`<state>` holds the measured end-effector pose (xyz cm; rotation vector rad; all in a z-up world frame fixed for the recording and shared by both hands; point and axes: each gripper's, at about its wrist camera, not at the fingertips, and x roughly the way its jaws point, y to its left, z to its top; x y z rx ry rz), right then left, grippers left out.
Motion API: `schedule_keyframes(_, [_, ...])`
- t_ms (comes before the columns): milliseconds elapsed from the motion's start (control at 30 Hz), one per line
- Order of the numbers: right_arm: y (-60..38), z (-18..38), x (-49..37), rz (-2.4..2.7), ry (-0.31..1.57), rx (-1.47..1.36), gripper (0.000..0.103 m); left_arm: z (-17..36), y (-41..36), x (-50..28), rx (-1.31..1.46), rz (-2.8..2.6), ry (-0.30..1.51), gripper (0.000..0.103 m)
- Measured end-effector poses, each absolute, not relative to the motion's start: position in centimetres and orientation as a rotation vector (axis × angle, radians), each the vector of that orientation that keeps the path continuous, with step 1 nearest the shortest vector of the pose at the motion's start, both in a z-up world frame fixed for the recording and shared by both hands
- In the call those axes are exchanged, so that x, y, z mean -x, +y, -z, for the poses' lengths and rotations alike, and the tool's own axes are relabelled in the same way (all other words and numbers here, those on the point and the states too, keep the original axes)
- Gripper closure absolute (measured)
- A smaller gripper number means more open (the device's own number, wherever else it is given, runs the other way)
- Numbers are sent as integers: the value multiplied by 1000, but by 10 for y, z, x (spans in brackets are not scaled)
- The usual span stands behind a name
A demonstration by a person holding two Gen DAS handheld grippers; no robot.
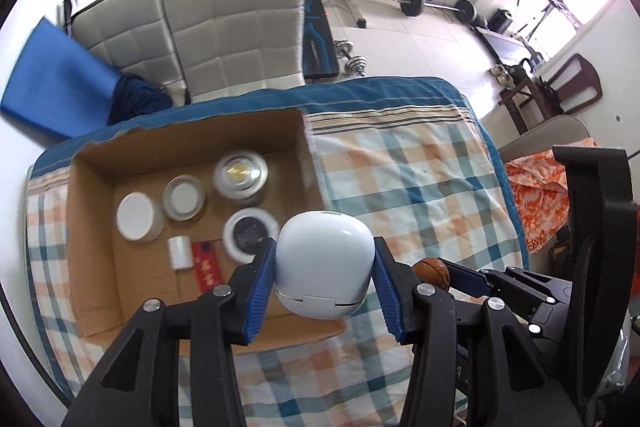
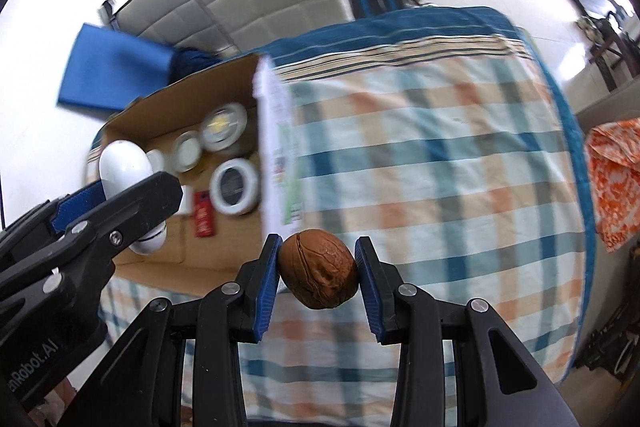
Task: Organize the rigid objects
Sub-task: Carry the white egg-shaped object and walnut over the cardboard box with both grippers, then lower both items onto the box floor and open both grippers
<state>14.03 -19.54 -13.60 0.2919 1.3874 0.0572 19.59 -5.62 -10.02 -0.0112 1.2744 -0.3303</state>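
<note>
My left gripper (image 1: 325, 265) is shut on a white rounded case (image 1: 325, 263) and holds it above the near right corner of an open cardboard box (image 1: 92, 227). The box holds several round jars and lids, a small white cylinder (image 1: 179, 251) and a red packet (image 1: 205, 265). My right gripper (image 2: 317, 269) is shut on a brown walnut (image 2: 318, 269), held above the checked cloth just right of the box (image 2: 168, 259). The left gripper and white case (image 2: 124, 163) also show at the left of the right wrist view. The walnut (image 1: 431, 269) peeks out behind the left gripper's right finger.
The table is covered by a checked cloth (image 1: 420, 179) with a blue border. A grey padded sofa (image 1: 232, 27) and a blue mat (image 1: 56, 83) lie beyond the table. An orange patterned cloth (image 1: 536, 195) sits off the right edge. Weights and a barbell rack stand far back.
</note>
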Motion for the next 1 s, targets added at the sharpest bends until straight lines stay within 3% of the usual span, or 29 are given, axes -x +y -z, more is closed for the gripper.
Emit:
schedule_keyframes(267, [-122,155,-151,-137,1432,-261,64,117,41,-186,74,200,1304,59])
schedule_keyframes(467, [-88,195,-163,-131,1503,-253,64,165,95,-192,141,139,1403,59])
schedule_keyframes(1000, [-54,297,-183,-48,1659,-205,64,292,115,-209,97,127,1655,59])
